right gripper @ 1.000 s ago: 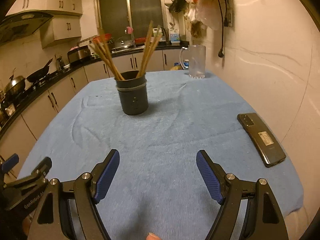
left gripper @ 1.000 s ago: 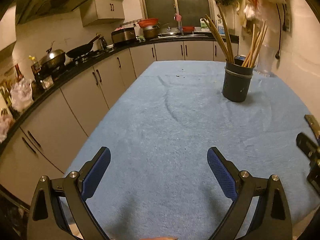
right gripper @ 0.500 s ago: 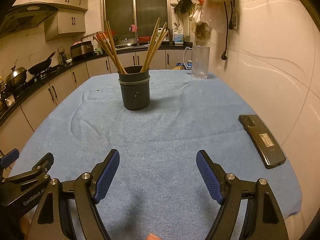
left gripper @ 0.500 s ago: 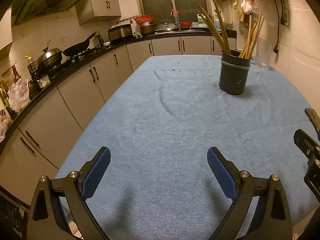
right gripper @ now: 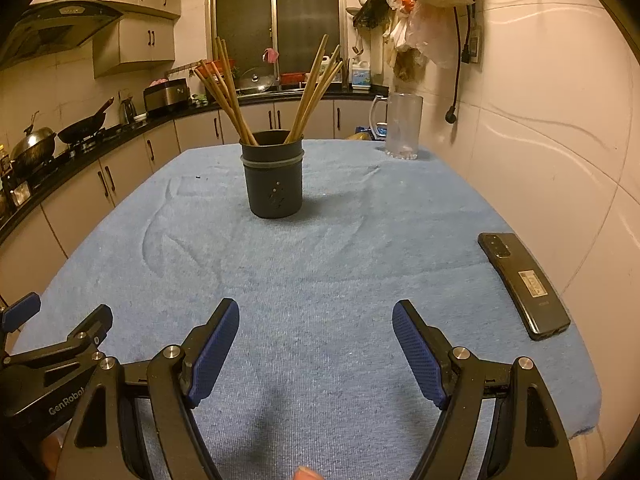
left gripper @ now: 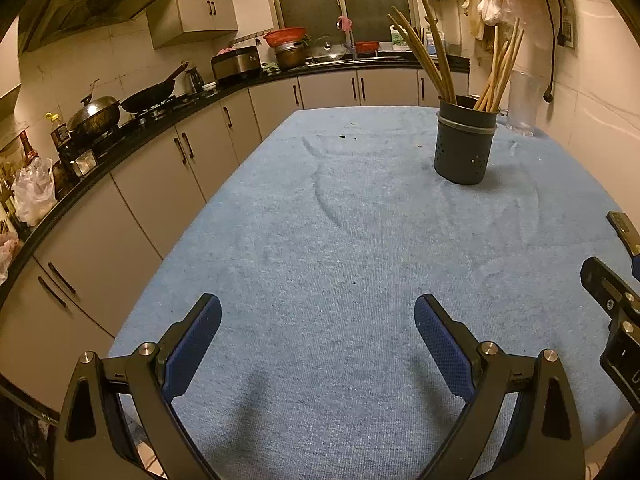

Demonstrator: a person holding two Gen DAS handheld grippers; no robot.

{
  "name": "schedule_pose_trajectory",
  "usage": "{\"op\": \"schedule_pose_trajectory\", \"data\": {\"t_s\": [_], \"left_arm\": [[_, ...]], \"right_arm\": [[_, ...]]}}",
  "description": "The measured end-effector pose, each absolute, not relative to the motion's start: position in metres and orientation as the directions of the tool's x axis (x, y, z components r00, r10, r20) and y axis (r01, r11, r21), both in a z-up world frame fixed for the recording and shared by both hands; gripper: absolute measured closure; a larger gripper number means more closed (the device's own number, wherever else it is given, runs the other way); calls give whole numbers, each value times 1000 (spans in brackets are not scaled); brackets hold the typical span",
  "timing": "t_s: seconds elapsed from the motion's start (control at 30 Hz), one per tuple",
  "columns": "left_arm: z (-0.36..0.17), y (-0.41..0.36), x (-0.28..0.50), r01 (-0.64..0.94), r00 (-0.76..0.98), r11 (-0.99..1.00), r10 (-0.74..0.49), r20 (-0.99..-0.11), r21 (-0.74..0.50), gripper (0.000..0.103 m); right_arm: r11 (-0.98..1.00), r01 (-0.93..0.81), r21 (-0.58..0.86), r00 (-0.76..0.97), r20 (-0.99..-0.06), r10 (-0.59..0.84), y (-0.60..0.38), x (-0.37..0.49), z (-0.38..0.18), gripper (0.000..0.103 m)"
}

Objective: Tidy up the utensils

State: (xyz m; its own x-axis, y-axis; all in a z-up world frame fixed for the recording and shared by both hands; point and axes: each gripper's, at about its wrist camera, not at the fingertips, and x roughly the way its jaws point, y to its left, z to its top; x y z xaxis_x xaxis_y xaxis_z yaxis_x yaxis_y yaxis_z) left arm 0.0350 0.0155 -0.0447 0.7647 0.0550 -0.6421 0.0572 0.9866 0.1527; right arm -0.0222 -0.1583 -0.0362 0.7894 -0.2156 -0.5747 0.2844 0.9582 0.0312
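A dark grey utensil holder (left gripper: pixel 464 144) (right gripper: pixel 274 178) stands upright on the blue cloth-covered table (left gripper: pixel 344 240) (right gripper: pixel 320 264). Several wooden chopsticks (left gripper: pixel 436 64) (right gripper: pixel 232 92) lean out of it in two bunches. My left gripper (left gripper: pixel 318 320) is open and empty over the table's near end, far short of the holder. My right gripper (right gripper: pixel 316 324) is open and empty, near the front edge, with the holder straight ahead. The left gripper's body (right gripper: pixel 52 344) shows at the right wrist view's lower left.
A black phone (right gripper: pixel 522 282) lies near the table's right edge. A clear glass pitcher (right gripper: pixel 400 126) stands at the far right corner by the wall. Kitchen counters with pans (left gripper: pixel 96 108) run along the left. Plastic bags (right gripper: pixel 424 0) hang on the right wall.
Both grippers have drawn back and risen a little, so the holder looks lower and more of the table shows. Both stay open and empty.
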Motion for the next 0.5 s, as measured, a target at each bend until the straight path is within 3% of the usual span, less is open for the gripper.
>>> {"op": "schedule_pose_trajectory", "data": {"t_s": [0.5], "left_arm": [[-47,15,35,60,765,986,53,-642,153,6]], "right_arm": [[959,283,25,789,-575,-218,-158,-21,-37,20]]}}
